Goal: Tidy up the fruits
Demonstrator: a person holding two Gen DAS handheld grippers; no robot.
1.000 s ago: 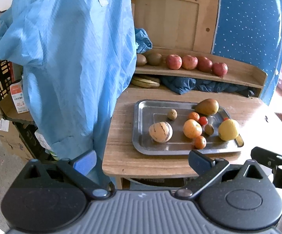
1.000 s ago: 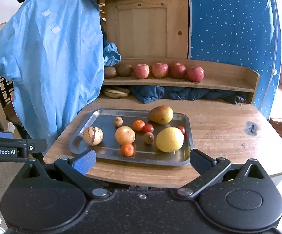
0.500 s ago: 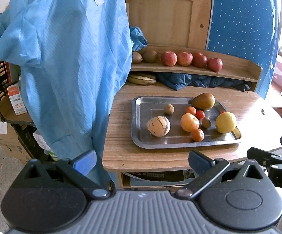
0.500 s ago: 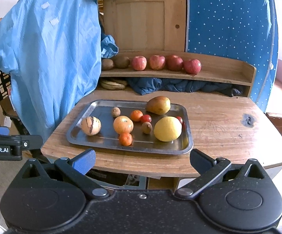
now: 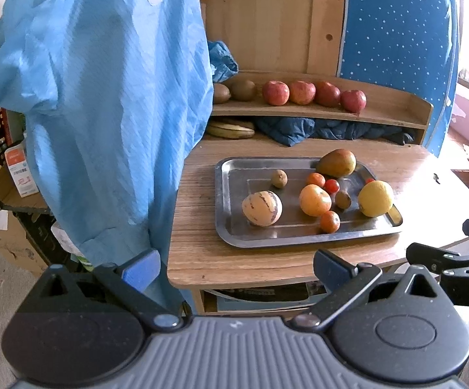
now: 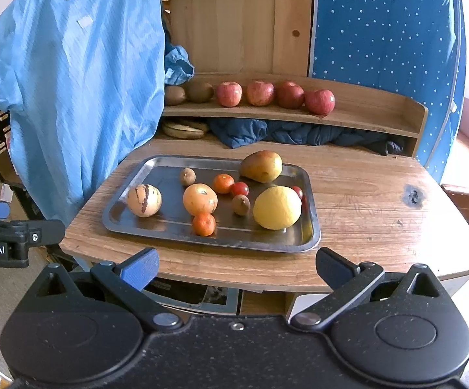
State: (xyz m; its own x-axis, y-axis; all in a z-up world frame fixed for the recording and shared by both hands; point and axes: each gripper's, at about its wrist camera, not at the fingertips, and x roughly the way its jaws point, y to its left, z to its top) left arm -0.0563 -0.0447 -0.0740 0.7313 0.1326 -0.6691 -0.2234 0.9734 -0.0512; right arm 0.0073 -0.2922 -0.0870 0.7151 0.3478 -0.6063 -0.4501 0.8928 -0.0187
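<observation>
Spanning most of both views, the wooden table (image 6: 364, 194) carried a metal tray (image 6: 156, 227), with a blue garment (image 6: 82, 81) hanging at its left edge. Behind it, a shelf (image 6: 364, 113) bore four red apples (image 6: 275, 94) in a row beside two brown fruits (image 6: 187, 92). On the tray lay, by size: a yellow citrus (image 6: 277, 207) near the right rim, a mango (image 6: 262, 166) at the back, a striped pale melon (image 6: 144, 200) at the left, an orange (image 6: 200, 199) in the middle, then small tangerines, kiwis and cherry tomatoes. I held my left gripper (image 5: 236, 267) and right gripper (image 6: 237, 264) short of the table's near edge — each with fingers spread wide and nothing between them.
</observation>
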